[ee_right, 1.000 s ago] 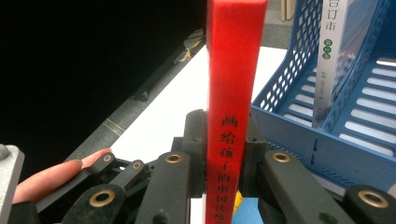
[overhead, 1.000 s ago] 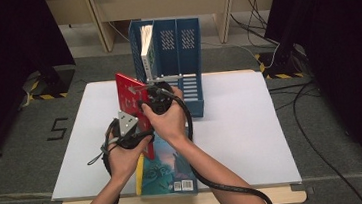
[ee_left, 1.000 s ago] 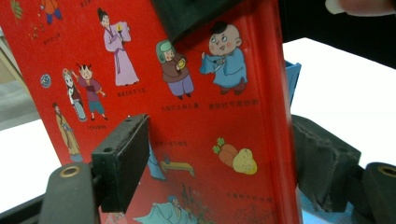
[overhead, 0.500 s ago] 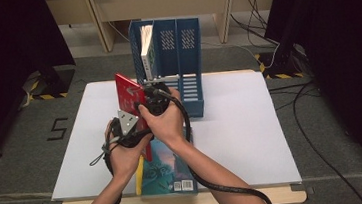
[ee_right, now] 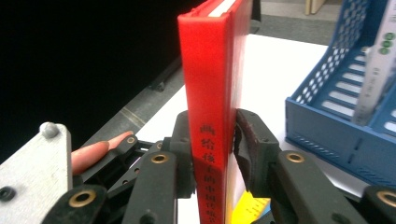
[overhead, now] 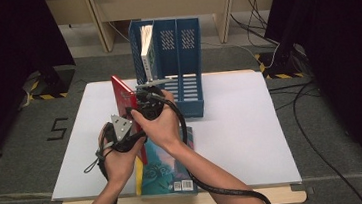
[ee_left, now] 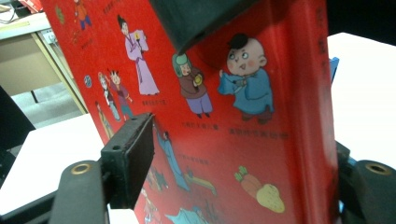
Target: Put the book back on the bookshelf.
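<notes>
Red book [overhead: 122, 95] stands upright, gripped by both claws, near the blue file rack [overhead: 188, 89] holding another book [overhead: 146, 47].

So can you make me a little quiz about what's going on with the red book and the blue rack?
1. True or false: the red book stands upright, with the right gripper clamped on its spine.
2. What lies flat on the table under the person's hands? A) a teal book B) a plate C) a ball
3. Fill in: a book with a green-and-white spine already stands in the ______ slot of the blue rack, seen from the high view.

Key: 1 true; 2 A, the teal book; 3 left.
</notes>
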Tool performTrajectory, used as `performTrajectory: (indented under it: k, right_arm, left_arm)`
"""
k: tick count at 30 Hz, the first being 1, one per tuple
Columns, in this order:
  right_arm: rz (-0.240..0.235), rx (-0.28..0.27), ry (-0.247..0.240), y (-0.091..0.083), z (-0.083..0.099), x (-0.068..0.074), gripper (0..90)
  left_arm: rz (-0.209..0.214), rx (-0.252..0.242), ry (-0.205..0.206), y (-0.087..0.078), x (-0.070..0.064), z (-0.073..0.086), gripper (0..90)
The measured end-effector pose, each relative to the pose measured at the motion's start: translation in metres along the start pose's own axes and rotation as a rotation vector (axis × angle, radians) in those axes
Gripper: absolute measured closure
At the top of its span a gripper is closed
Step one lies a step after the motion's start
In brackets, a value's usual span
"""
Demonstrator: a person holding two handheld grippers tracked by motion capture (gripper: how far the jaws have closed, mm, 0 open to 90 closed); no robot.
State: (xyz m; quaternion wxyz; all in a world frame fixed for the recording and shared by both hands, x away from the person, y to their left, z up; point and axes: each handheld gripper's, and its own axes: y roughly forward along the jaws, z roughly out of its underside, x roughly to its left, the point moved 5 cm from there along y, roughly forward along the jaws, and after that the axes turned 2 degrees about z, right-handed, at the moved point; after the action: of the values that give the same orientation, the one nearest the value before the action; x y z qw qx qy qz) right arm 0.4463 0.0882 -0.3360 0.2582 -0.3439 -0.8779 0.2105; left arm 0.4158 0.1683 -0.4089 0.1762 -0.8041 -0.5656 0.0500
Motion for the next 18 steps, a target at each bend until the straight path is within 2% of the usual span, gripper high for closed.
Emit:
performTrajectory:
  k: [2, 10, 12, 14, 17, 18]
  right_arm:
    - [-0.003, 0.002, -0.023, 0.001, 0.0, 0.004, 67.4]
    - [-0.046, -0.007, -0.038, 0.0, -0.004, 0.014, 62.4]
    - [-0.061, -0.011, -0.041, -0.002, -0.005, 0.017, 61.8]
    - [-0.079, -0.009, -0.049, -0.004, -0.007, 0.019, 59.1]
    - [-0.101, -0.003, -0.051, -0.003, -0.007, 0.021, 55.4]
    - [-0.111, -0.006, -0.053, -0.002, -0.007, 0.023, 54.5]
  left_arm:
    - [-0.002, 0.0, -0.011, -0.005, 0.002, 0.002, 32.2]
    - [-0.007, -0.006, -0.044, -0.017, 0.008, 0.006, 44.2]
    - [-0.016, 0.0, -0.042, -0.02, 0.011, 0.007, 47.1]
    - [-0.031, 0.006, -0.039, -0.022, 0.015, 0.009, 53.8]
    - [-0.037, 0.022, -0.062, -0.024, 0.024, 0.014, 63.0]
    - [-0.046, 0.028, -0.056, -0.025, 0.026, 0.015, 65.6]
